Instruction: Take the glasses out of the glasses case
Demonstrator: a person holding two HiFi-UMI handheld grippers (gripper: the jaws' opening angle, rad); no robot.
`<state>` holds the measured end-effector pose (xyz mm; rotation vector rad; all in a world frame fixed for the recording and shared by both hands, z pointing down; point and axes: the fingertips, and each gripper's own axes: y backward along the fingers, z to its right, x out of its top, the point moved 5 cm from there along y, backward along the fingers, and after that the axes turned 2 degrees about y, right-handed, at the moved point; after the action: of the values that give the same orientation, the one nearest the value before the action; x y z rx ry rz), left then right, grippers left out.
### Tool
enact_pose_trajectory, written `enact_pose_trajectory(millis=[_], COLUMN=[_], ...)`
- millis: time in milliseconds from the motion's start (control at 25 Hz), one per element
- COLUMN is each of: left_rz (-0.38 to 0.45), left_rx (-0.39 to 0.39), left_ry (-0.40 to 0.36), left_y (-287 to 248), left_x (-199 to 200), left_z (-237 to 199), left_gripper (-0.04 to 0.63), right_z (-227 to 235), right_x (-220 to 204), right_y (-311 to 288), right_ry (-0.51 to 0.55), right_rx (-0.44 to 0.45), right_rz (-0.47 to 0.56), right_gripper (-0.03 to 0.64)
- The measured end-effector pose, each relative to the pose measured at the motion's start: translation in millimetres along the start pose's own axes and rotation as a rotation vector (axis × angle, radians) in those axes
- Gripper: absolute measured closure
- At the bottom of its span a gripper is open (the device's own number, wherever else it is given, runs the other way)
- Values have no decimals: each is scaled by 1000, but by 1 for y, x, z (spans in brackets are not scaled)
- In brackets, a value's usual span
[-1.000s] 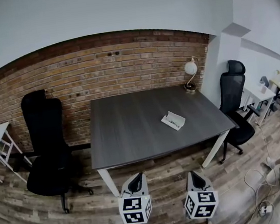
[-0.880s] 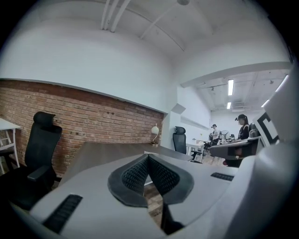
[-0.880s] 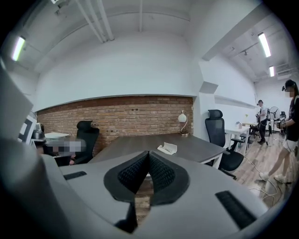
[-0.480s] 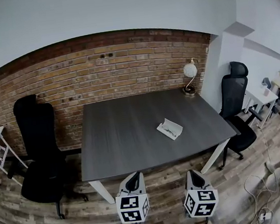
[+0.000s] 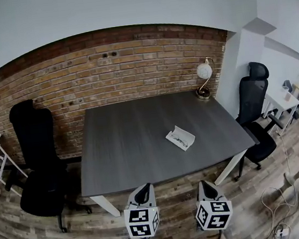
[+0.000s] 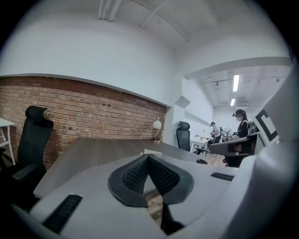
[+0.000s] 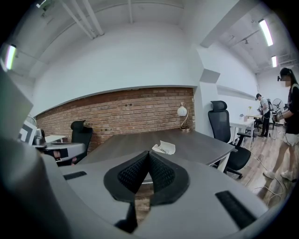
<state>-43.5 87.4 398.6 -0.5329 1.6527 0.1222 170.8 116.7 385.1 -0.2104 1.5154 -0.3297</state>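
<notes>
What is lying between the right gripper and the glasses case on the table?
Nothing: the head view shows only wooden floor and bare tabletop between the right gripper and the glasses case.

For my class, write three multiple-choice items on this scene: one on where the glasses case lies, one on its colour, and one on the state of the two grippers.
1. Where does the glasses case lie?
A. on the floor
B. on the dark table
C. on a chair

2. What colour is the case?
A. white
B. red
C. black

3. How are the left gripper and the right gripper?
A. both shut, holding nothing
B. both wide open
C. the right one grips the case

Answers:
1 B: the case rests on the tabletop, right of its middle.
2 A: it shows white against the grey top.
3 A: in each gripper view the jaw tips meet with nothing between them.
</notes>
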Motion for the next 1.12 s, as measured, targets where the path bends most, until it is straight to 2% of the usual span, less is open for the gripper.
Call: enact_pose_trajectory(millis=[440, 800, 1120], left_rz=[-19, 7, 3], left_rx=[-16, -34, -56], left_ry=[13, 13, 24], left_y=[-34, -99, -166], left_x=[-10, 12, 34], left_z=[-8, -21, -35], left_gripper=[578, 578, 578], right_z=[0, 21, 36], right_x=[-9, 17, 34], right_y=[-40, -93, -150], right_ry=[-5, -6, -50], right_rx=[8, -22, -20], right_rz=[-46, -25, -80], right_gripper=[584, 584, 584])
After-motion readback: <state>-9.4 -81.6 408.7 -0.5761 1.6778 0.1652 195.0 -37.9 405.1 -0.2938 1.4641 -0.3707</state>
